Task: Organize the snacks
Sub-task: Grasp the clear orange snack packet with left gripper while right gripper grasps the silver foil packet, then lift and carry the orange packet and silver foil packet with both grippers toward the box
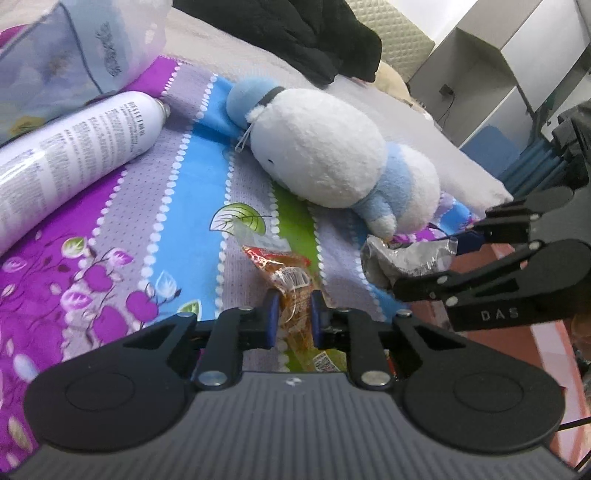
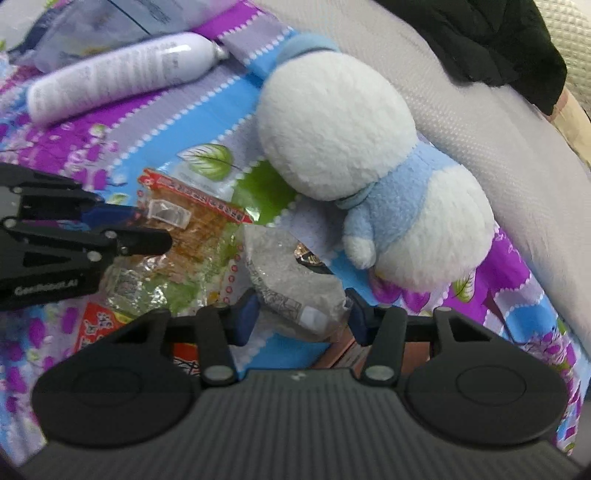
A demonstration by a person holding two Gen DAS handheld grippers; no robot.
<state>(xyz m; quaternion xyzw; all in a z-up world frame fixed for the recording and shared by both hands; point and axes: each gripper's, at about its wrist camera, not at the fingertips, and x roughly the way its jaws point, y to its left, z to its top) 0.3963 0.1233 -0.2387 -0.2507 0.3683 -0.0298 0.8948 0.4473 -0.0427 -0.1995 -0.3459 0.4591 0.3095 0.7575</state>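
Your left gripper [image 1: 293, 314] clenches the orange snack [image 1: 291, 284]. Your right gripper [image 2: 301, 321] pinches the silver packet [image 2: 291, 284], beside the plush [image 2: 332, 140].

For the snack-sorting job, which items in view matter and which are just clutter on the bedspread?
Part of the job:
- orange snack packet, between the left gripper jaws
- silver snack packet, between the right gripper jaws

Just lying about:
- plush toy
- white spray can
- tissue pack
- black garment
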